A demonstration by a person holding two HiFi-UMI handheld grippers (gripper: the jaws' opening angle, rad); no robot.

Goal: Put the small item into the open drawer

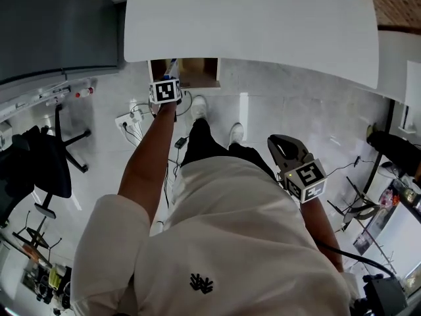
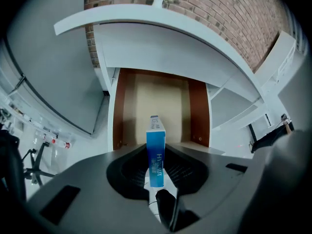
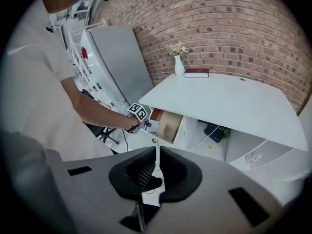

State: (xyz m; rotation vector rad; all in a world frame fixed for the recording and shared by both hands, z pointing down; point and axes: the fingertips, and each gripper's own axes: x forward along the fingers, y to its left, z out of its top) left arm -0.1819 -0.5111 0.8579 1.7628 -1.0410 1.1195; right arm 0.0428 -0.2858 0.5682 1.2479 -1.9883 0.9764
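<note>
My left claw (image 2: 156,148) is clamped on the small item, a narrow blue and white box (image 2: 155,130). The box stands upright between the two pads, its long side running up out of the grip and its white top end pointing away from me. Nothing else touches it, so it has not been put down yet. Beyond it lies the open drawer (image 2: 199,116), pulled out from under the white counter (image 2: 161,18), with brown side walls and a bare pale bottom. From my head I see this claw stretched out at the end of my left arm, at the front left corner of the drawer, under the near edge of the counter. The box sits right at the drawer's front rim, though I cannot tell whether it is already over the opening. My right claw (image 3: 157,167) hangs back by my right hip, well apart from the drawer. Its jaws are drawn in to a thin slit with nothing between them. On the far edge of the counter a white vase (image 3: 179,65) of flowers stands just beside a dark red book (image 3: 196,72), against the brick wall (image 3: 234,28). A black office chair (image 1: 46,163) stands on the pale floor (image 1: 296,110) to my left.
</note>
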